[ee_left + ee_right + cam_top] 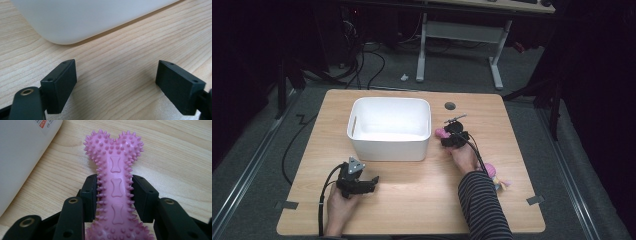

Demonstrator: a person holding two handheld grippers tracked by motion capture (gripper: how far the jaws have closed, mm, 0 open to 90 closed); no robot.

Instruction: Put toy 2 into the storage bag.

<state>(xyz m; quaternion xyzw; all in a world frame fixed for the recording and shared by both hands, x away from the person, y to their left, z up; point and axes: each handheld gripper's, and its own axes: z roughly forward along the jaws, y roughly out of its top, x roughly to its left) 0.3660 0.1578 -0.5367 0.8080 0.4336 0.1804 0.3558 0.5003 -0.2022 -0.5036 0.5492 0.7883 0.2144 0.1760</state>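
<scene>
Your right gripper (115,195): fingers clamp pink bone toy (114,170) mid-shaft, long axis running up-frame; white bin (389,129) lies frame-left. Left gripper (116,85) fingers apart, nothing held, on counter (125,50).

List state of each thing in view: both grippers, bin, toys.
left gripper: open, fingers wide apart over bare table, near the bin
right gripper: shut on pink bone toy
pink bone toy: gripped at its shaft, beside the bin
white bin: upright, looks empty
second toy: lying on table by the sleeve, untouched
</scene>
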